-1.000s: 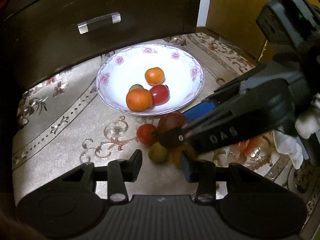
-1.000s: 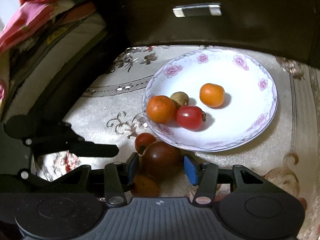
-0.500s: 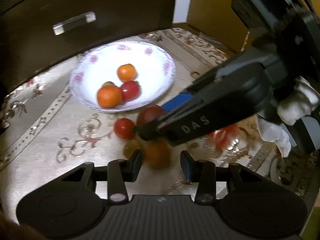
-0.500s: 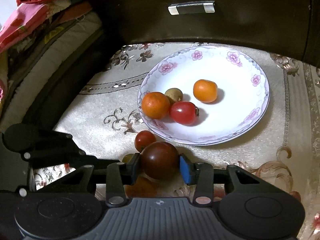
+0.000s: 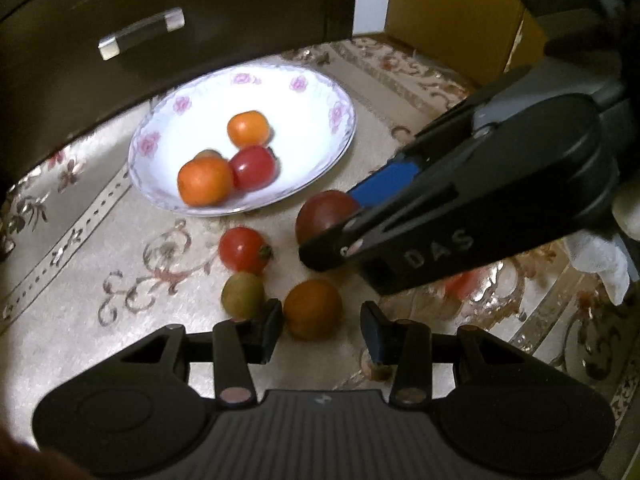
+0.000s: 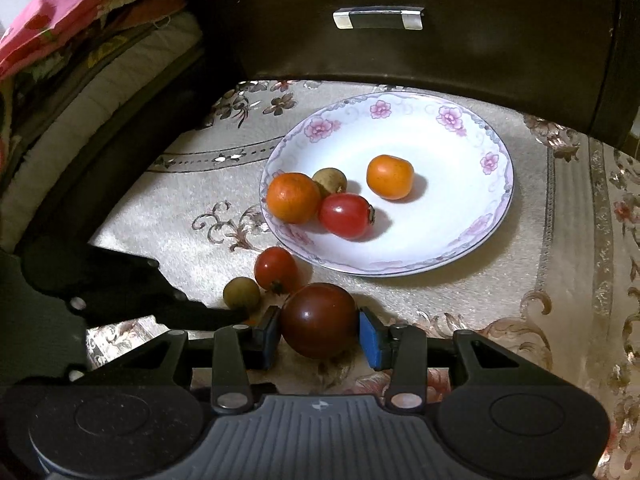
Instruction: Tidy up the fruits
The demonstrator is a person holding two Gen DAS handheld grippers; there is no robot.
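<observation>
Item: dark maroon round tomato, on the patterned table near the white floral plate. Right tongs grasp its sides. Probably smooth, soft, bruisable; grip at widest girth. Left tongs released around an orange fruit.

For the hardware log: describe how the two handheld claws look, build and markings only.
Both are matte black plastic with a ribbed grey centre plate, round side bosses and silver pivot screws. The left claw and right claw each carry blue finger pads. The right one's side shows white "DAS" lettering and a grey panel. A white glove shows behind it.
</observation>
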